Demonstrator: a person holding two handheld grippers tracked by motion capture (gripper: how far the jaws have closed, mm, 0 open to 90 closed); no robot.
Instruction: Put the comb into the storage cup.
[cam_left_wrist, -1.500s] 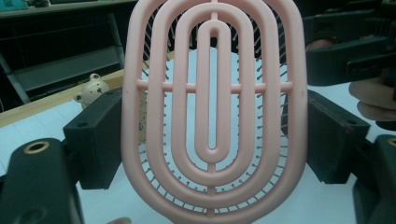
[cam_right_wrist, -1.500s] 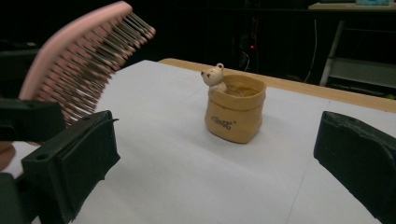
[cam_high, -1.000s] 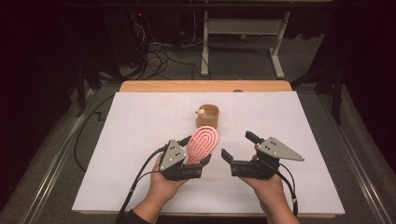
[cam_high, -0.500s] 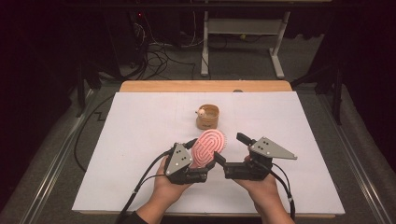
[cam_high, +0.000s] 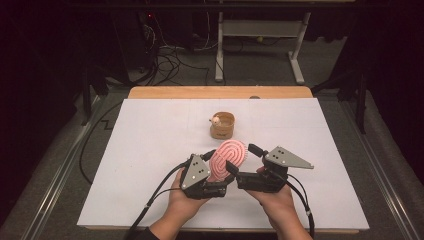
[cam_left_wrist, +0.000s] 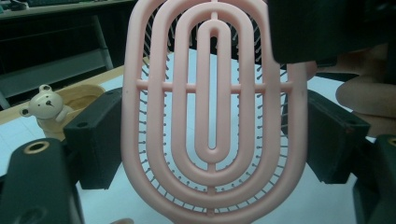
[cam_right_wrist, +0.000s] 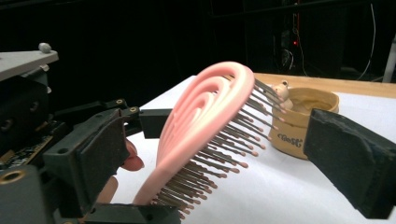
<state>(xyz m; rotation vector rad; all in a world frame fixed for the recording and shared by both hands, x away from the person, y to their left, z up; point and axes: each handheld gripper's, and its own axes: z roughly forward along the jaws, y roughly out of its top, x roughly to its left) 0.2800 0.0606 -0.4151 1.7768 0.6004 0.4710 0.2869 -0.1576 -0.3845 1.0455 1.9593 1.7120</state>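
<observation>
The left gripper (cam_high: 216, 161) held a pink hairbrush (cam_high: 229, 159) by the lower part of its vented oval head, its jaws closed against the brush's two edges, as the left gripper view showed with a black pad on either side of the pink frame (cam_left_wrist: 212, 107). The brush stood tilted up off the surface, its slotted back toward the left gripper's camera and its bristles pointing away, toward the far side of the white surface (cam_high: 150, 150). The right gripper (cam_high: 239, 158) sat just beside the brush on the person's right, its jaws spread wide and gripping nothing; in the right gripper view the brush (cam_right_wrist: 205, 126) stood between those two jaws with clear space on the bristle side, while whether the other jaw touched the brush's back could not be told. The left hand (cam_high: 187, 202) and right hand (cam_high: 274, 197) came in from the near edge, each wrapped around its tool. Beyond the brush, a little farther from the person and apart from it, stood a small tan cup (cam_high: 222, 125) with a bear figure (cam_left_wrist: 43, 103) on its rim. Past the white sheet, the wooden edge of the surface (cam_high: 220, 92) showed, and behind that a dark floor with cables (cam_high: 170, 65) and a white frame (cam_high: 260, 35).
</observation>
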